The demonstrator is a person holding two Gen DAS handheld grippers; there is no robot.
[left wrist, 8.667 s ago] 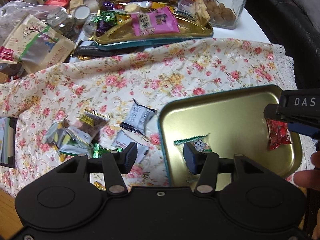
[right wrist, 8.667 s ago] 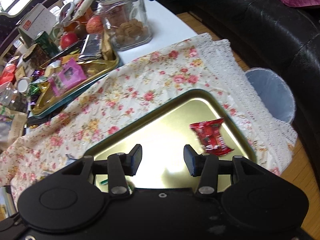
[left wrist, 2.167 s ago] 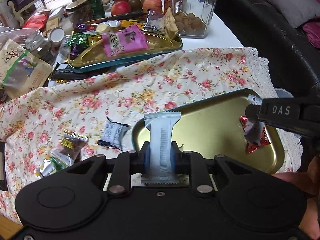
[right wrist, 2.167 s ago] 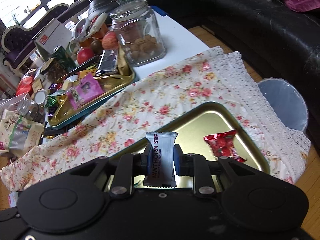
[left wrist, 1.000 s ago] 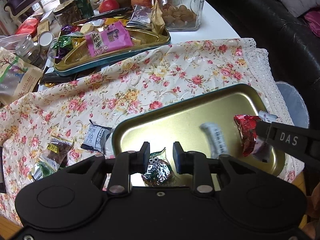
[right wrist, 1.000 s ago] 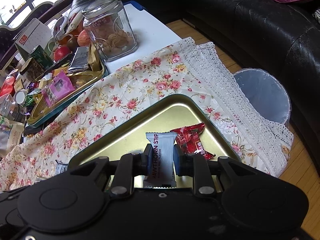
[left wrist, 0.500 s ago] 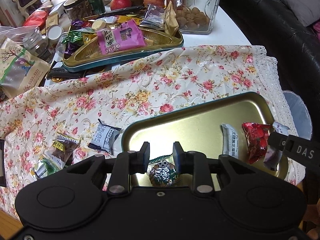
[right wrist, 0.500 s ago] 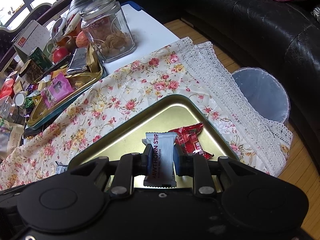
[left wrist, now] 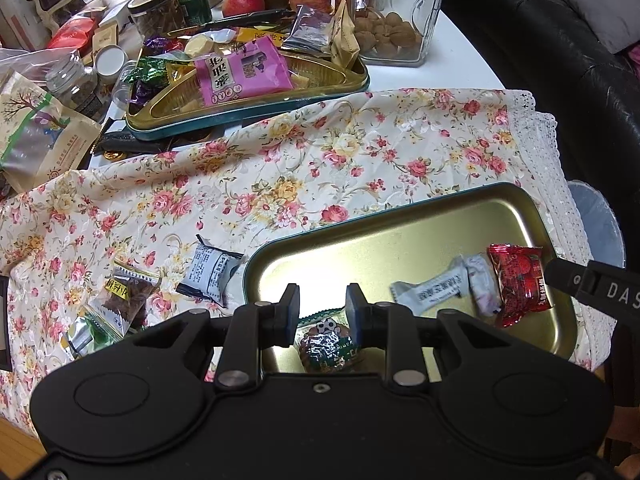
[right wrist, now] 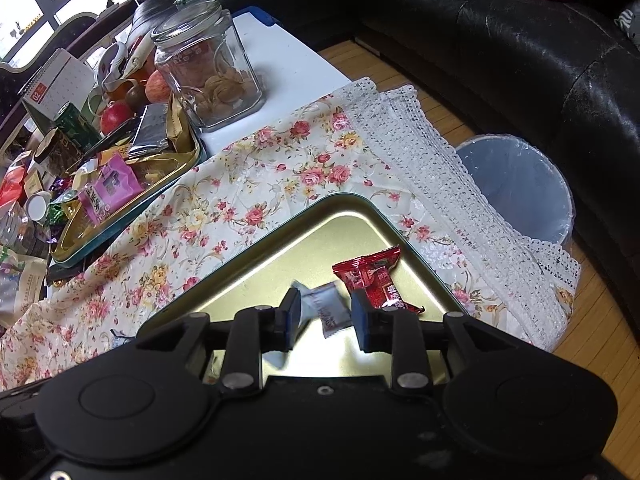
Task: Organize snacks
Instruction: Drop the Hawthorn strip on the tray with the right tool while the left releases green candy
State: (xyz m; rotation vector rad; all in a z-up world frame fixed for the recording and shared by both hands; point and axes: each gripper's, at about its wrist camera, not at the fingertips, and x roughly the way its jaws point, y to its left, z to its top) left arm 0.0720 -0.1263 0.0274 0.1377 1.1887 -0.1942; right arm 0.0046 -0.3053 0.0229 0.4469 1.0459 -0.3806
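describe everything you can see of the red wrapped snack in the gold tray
The red wrapped snack is a small glossy pillow pack, foil-like, with crimped ends and pale print too small to read. It lies flat, unopened, near the right end of the gold tray, its side against a white packet. In the right wrist view it sits just beyond the right gripper, whose jaws stand apart.

The far half of the near gold tray [left wrist: 384, 236] and the floral cloth [left wrist: 280, 160] beyond lie bare, while wrappers crowd the tray's right end and the cloth's left.
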